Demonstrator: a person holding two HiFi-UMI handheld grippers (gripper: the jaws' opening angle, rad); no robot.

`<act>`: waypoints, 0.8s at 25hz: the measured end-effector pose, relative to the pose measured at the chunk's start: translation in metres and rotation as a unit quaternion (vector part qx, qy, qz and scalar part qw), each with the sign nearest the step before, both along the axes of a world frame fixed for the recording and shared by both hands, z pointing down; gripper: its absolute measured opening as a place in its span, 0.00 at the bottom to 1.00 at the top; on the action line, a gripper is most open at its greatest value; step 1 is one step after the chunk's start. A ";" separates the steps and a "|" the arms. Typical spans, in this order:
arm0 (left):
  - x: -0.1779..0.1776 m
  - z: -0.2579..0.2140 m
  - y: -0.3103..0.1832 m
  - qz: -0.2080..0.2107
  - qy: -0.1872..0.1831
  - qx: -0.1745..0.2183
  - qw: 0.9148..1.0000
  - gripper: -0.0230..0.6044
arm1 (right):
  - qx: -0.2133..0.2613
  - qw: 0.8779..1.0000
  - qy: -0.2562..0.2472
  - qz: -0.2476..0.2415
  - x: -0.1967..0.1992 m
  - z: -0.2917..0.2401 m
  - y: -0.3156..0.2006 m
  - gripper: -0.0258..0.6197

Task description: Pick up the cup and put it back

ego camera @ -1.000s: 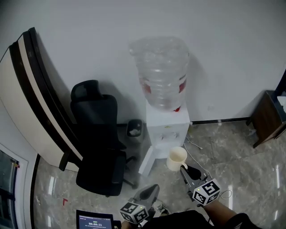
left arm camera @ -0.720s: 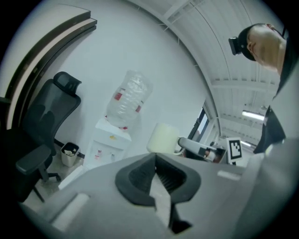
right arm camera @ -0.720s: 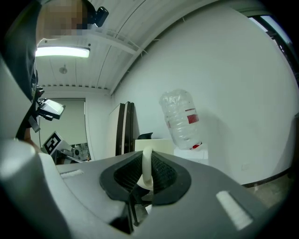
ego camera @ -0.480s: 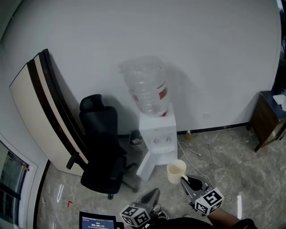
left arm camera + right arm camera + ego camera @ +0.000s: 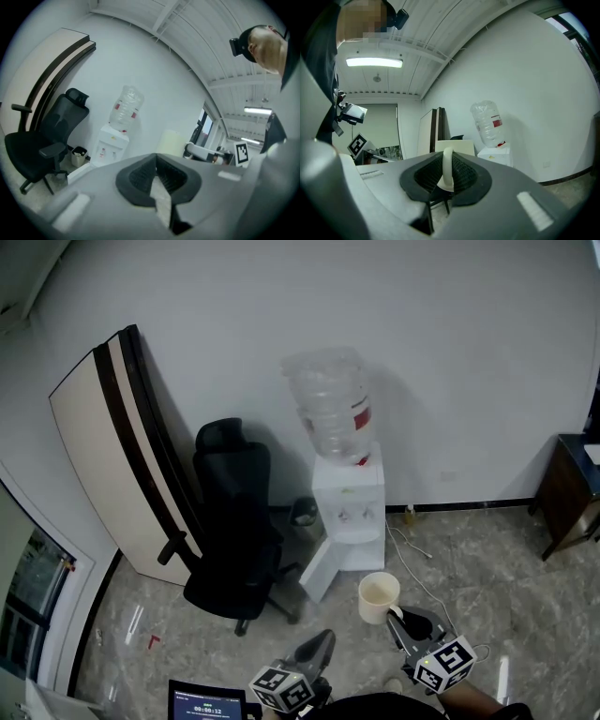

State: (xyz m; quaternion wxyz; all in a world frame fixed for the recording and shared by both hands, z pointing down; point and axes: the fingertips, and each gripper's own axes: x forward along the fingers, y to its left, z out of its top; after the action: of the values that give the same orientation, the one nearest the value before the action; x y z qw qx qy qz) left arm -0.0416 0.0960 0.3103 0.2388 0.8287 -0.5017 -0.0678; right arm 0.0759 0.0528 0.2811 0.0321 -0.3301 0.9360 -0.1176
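The right gripper [image 5: 396, 616] clamps the handle [image 5: 447, 168] of the upright cup [image 5: 379, 598], mouth up; left gripper [image 5: 322, 643] jaws together.

Cup [image 5: 459, 146] mostly behind the fingers [image 5: 425, 176] of the right gripper [image 5: 446, 174]; dark cabinet [image 5: 568, 493] half beyond the head view's edge.

White wall [image 5: 469, 352], grey marble floor [image 5: 487, 568]; black office chair [image 5: 234, 531] near water dispenser [image 5: 349, 507] (bottle on top).

The left gripper [image 5: 322, 640] and right gripper [image 5: 397, 616] are moulded in smooth pale grey plastic and lined with black ribbed pads [image 5: 461, 174]. A cube [image 5: 442, 662] of black-and-white square markers (one per gripper) is mounted behind. Dark clothing [image 5: 375, 706] is worn.
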 end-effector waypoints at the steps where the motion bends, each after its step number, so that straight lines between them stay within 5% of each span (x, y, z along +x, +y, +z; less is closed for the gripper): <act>1: -0.005 -0.002 0.006 0.002 0.002 0.003 1.000 0.04 | 0.001 1.000 0.000 0.002 -0.005 -0.002 0.006 0.11; 12: -0.103 -0.014 0.062 0.051 0.005 0.021 0.998 0.05 | 0.017 0.998 0.004 0.063 -0.101 -0.016 0.078 0.11; 20: -0.128 -0.015 0.093 0.097 0.014 0.028 0.995 0.04 | 0.008 0.995 0.009 0.098 -0.135 -0.014 0.129 0.11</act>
State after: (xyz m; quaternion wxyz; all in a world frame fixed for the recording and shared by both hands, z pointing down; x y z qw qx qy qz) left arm -0.1698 0.1888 0.2958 0.2281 0.8789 -0.4130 -0.0702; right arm -0.0590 0.1822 0.2673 0.0375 -0.4208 0.9005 -0.1031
